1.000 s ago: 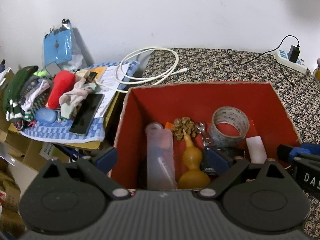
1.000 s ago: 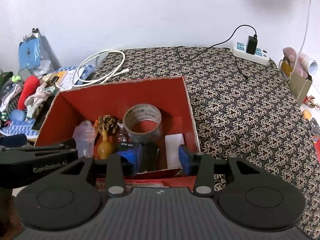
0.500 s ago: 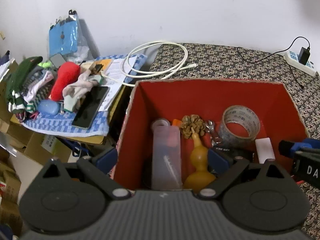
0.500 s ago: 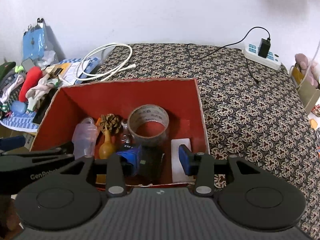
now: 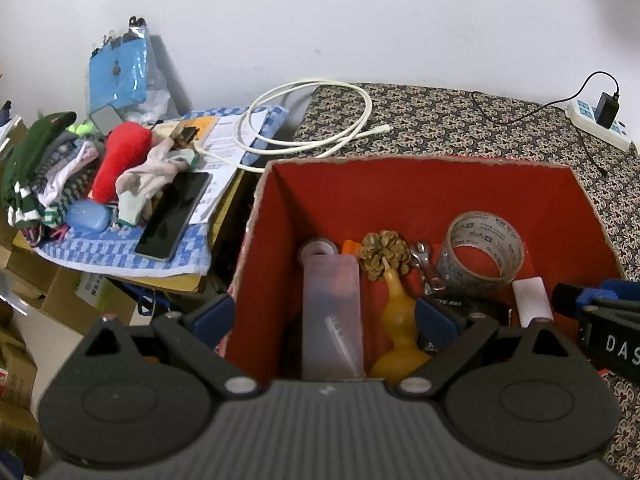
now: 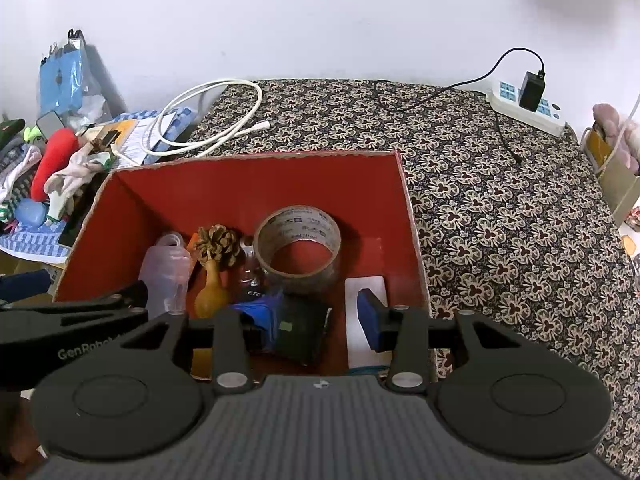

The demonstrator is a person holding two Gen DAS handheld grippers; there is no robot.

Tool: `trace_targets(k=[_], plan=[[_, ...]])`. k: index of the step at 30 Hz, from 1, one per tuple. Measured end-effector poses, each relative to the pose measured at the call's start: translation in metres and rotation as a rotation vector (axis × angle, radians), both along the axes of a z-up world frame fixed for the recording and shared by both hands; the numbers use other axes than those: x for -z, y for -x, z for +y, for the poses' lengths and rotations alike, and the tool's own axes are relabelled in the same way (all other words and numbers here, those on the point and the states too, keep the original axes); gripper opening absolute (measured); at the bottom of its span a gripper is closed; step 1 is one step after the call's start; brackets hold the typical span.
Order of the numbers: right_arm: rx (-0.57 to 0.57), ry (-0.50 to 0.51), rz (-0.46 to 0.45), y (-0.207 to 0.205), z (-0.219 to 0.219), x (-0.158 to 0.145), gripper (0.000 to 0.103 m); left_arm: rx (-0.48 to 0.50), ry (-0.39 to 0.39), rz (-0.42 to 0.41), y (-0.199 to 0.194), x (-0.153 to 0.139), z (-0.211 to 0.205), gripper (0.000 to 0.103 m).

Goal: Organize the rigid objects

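A red-lined cardboard box [image 6: 256,168] [image 5: 420,164] stands on the patterned cloth. Inside lie a tape roll [image 6: 298,248], a pine cone [image 6: 218,240], a yellow gourd [image 6: 210,290], a translucent bottle [image 6: 168,268], a white block [image 6: 366,286] and a black device [image 6: 302,330]. My right gripper [image 6: 315,316] hangs open over the box's near right part. The black device lies between its fingers, with a gap at the right pad. My left gripper [image 5: 323,315] is wide open astride the box's left wall, above the bottle [image 5: 330,308] and gourd [image 5: 398,320].
Left of the box, a checked towel [image 5: 120,248] carries a phone [image 5: 174,216], a red plush, socks and other clothes. A white cable [image 5: 308,116] lies coiled behind the box. A power strip [image 6: 524,108] with a charger sits at the back right.
My right gripper has drifted slightly left and down over the box, its jaws as wide as before. The black device stays low between its fingers. The left gripper has hardly moved.
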State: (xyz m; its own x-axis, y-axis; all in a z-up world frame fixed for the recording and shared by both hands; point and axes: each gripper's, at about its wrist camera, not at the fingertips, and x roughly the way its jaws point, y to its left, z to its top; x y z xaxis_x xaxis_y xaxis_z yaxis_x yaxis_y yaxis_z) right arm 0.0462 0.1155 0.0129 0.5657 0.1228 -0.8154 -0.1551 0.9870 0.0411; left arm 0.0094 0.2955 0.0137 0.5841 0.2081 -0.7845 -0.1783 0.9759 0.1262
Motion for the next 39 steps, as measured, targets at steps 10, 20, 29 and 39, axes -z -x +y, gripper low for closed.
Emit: trace_targets(k=[10, 20, 29, 39], plan=[[-0.002, 0.003, 0.008, -0.004, 0.0, 0.003, 0.026, -0.003, 0.012, 0.0, -0.003, 0.002, 0.005, 0.096], [-0.002, 0.01, 0.016, -0.005, -0.001, 0.005, 0.026, 0.014, 0.003, -0.003, -0.003, 0.003, 0.0, 0.096], [0.011, 0.007, 0.023, -0.006, -0.004, 0.007, 0.026, 0.033, 0.003, -0.015, -0.002, 0.004, -0.005, 0.096], [-0.001, 0.018, 0.024, -0.008, -0.002, 0.009, 0.026, 0.041, 0.015, -0.021, -0.003, 0.006, -0.005, 0.096]])
